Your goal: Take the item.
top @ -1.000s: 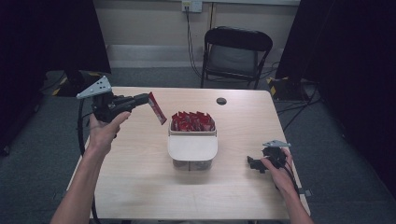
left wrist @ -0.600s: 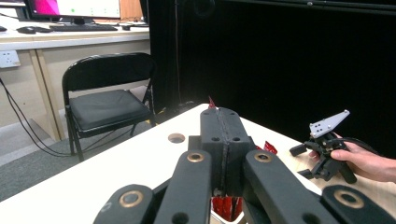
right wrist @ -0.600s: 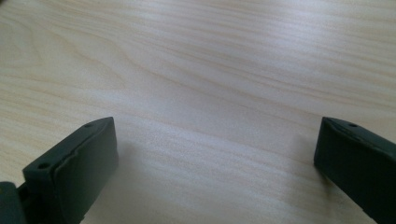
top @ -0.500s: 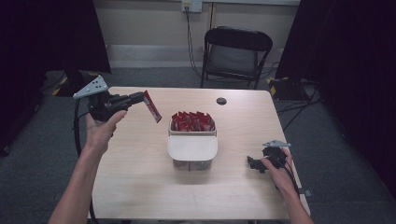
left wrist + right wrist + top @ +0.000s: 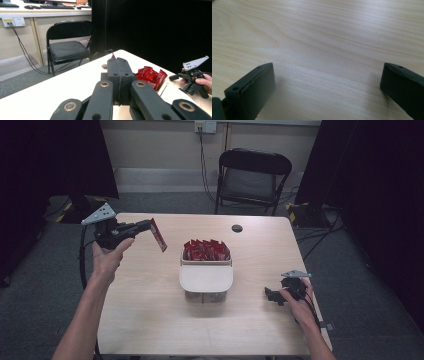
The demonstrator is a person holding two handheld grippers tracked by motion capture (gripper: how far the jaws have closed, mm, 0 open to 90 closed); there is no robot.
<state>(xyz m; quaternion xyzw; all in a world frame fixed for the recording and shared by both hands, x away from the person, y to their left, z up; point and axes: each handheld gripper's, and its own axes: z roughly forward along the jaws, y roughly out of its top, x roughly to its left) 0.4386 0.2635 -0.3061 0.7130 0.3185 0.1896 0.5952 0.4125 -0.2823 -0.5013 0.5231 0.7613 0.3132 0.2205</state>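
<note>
High view: your left hand-held gripper (image 5: pixel 150 226) has carried its clamped red packet (image 5: pixel 158 235) slightly leftward, away from the packet-filled box (image 5: pixel 206 279).

Left gripper view: jaws pressed together.

Right gripper view: jaws spread wide over bare surface (image 5: pixel 324 37).

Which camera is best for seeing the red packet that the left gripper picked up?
The high view: the red packet hangs clear from the tip of the left gripper, above the table. The left gripper view gives just a red sliver above the shut jaws. The right gripper view looks down at bare tabletop.
</note>
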